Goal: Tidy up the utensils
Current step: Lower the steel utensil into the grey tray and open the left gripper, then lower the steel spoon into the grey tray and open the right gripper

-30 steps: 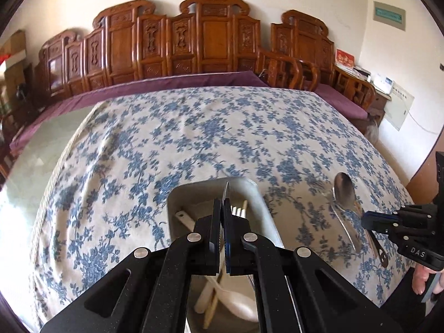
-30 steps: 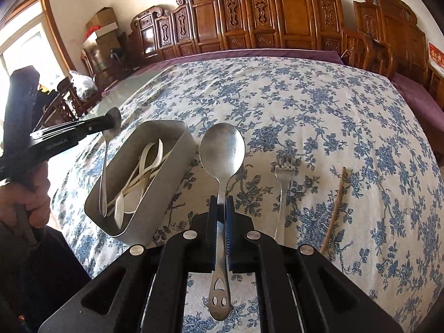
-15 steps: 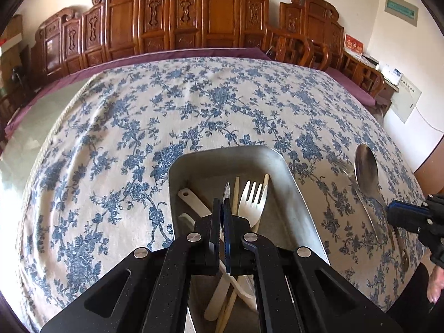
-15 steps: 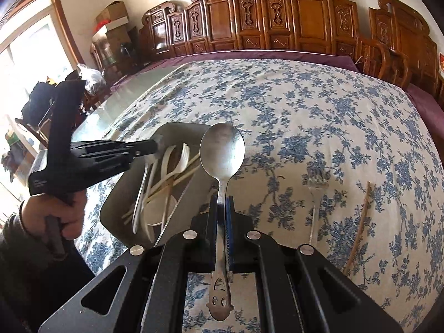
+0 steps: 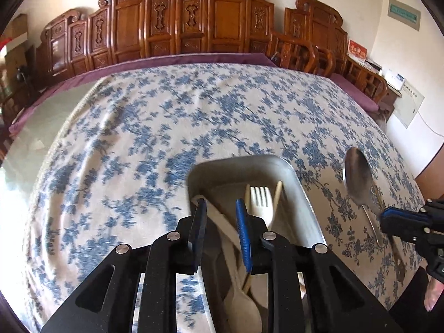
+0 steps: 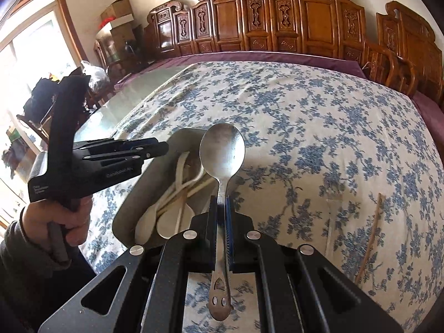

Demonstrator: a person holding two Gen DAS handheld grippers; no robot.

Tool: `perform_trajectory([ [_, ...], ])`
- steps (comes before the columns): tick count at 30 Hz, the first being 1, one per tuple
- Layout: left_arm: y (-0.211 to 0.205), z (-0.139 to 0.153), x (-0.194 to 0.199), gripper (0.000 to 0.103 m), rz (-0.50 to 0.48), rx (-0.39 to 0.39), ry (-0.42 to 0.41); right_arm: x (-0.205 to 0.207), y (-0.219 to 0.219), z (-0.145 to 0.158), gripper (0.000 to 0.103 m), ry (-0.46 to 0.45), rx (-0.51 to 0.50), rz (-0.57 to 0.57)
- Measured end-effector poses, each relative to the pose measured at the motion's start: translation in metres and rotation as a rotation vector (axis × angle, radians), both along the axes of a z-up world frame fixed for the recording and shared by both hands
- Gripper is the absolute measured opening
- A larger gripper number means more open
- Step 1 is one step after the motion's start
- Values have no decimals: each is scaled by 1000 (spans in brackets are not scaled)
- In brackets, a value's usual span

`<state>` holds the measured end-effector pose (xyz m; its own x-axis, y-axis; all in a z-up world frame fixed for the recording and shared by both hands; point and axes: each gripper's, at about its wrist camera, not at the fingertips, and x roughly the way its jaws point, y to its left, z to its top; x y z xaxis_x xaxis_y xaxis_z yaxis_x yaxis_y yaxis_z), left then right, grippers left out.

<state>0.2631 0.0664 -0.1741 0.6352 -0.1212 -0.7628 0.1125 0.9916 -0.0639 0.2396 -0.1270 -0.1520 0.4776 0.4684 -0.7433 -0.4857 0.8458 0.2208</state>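
Note:
A grey metal tray (image 5: 305, 194) sits on the blue-flowered tablecloth and holds several pale utensils, among them a white fork (image 5: 260, 197) and white spoons (image 6: 166, 219). My left gripper (image 5: 220, 208) is open and empty, just above the tray's near end. My right gripper (image 6: 222, 205) is shut on the handle of a metal spoon (image 6: 222, 152), bowl pointing forward, held above the tray's right rim (image 6: 180, 136). The spoon also shows at the right of the left wrist view (image 5: 358, 177).
A wooden chopstick (image 6: 369, 236) lies on the cloth to the right of my right gripper. Carved wooden chairs (image 5: 211, 16) line the table's far side. The left gripper and the hand holding it (image 6: 83, 166) are at the left of the tray.
My left gripper has opened and let go of the thin utensil it held over the tray. My right gripper has moved left with the metal spoon, toward the tray.

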Motion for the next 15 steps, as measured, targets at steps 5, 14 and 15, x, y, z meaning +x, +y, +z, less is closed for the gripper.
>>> perform_trajectory([
  [5, 18, 10, -7, 20, 31, 25, -22, 5, 24, -2, 7, 9, 14, 22],
  [14, 48, 17, -7, 20, 88, 17, -32, 20, 69, -18, 7, 50, 25, 34],
  [15, 48, 17, -7, 20, 91, 20, -33, 23, 75, -21, 7, 54, 17, 32],
])
